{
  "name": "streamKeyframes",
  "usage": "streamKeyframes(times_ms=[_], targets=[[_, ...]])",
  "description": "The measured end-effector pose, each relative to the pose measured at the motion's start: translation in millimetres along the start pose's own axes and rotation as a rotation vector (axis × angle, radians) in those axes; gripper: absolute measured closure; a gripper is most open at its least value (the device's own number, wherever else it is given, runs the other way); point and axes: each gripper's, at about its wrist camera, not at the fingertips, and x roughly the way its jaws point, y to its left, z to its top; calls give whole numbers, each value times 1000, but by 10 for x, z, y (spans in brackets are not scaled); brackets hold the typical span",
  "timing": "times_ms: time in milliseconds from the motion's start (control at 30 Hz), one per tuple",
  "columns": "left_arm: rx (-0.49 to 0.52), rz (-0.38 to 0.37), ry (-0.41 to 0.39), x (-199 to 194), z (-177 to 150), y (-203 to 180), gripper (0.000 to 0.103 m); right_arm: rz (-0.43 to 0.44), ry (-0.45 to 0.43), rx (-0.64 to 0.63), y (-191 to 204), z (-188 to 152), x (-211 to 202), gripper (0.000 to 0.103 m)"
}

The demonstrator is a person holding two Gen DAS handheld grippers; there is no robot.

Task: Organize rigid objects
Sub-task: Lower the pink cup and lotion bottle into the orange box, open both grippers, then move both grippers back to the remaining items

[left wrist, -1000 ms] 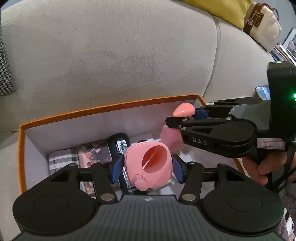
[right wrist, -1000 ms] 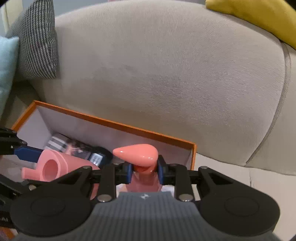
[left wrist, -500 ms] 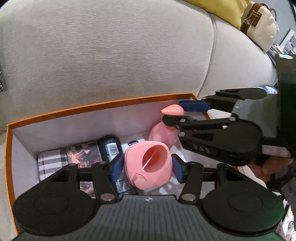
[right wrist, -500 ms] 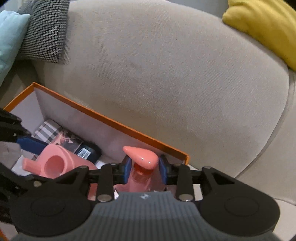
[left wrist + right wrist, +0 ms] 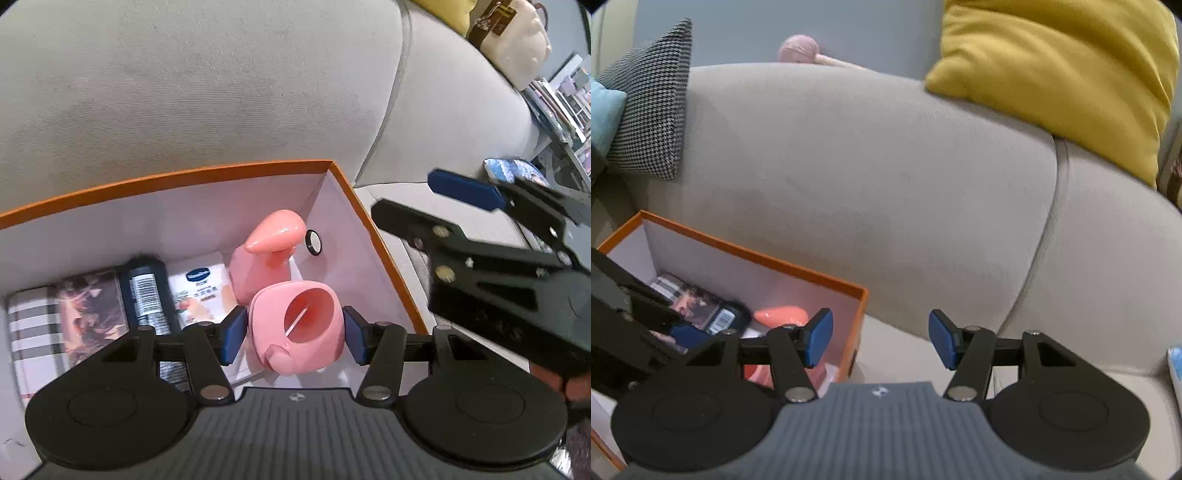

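Right claw [image 5: 880,339]: jaws were opening, empty; it had just released the glossy pink plastic capped piece [image 5: 273,232] inside the orange-rimmed cardboard box [image 5: 166,177].
Left claw [image 5: 293,330]: gripped the round pink plastic hollow piece [image 5: 297,325] above the box; its placing remained.

Both wrist cameras look steeply down, close, sharing the orange box [image 5: 373,218] (sofa [image 5: 886,192] behind).

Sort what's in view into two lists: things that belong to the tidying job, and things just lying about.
Part of the job:
- orange box
- pink cup-shaped piece, clamped in the left gripper
- pink piece with a teardrop top, standing in the box
- right gripper, jaws opening, nothing between them

Lying about:
- yellow cushion
- houndstooth cushion
- sofa
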Motion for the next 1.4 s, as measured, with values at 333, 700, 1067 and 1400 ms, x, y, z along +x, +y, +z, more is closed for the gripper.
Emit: streamKeyframes(times_ms=[333,700,1067,1400], targets=[[64,51,-14,231,48,-105,40,11,15,67,-145,-59,25,44],[-19,32,-8,176,-94,-9,39,38,23,58,-98,-56,-39,44],[159,41,73,-17,-275,27,55,57,57,35,-24,-101,-113,44],[110,28,107,216,-177,-15,74,58,81,32,-8,-126,-25,44]])
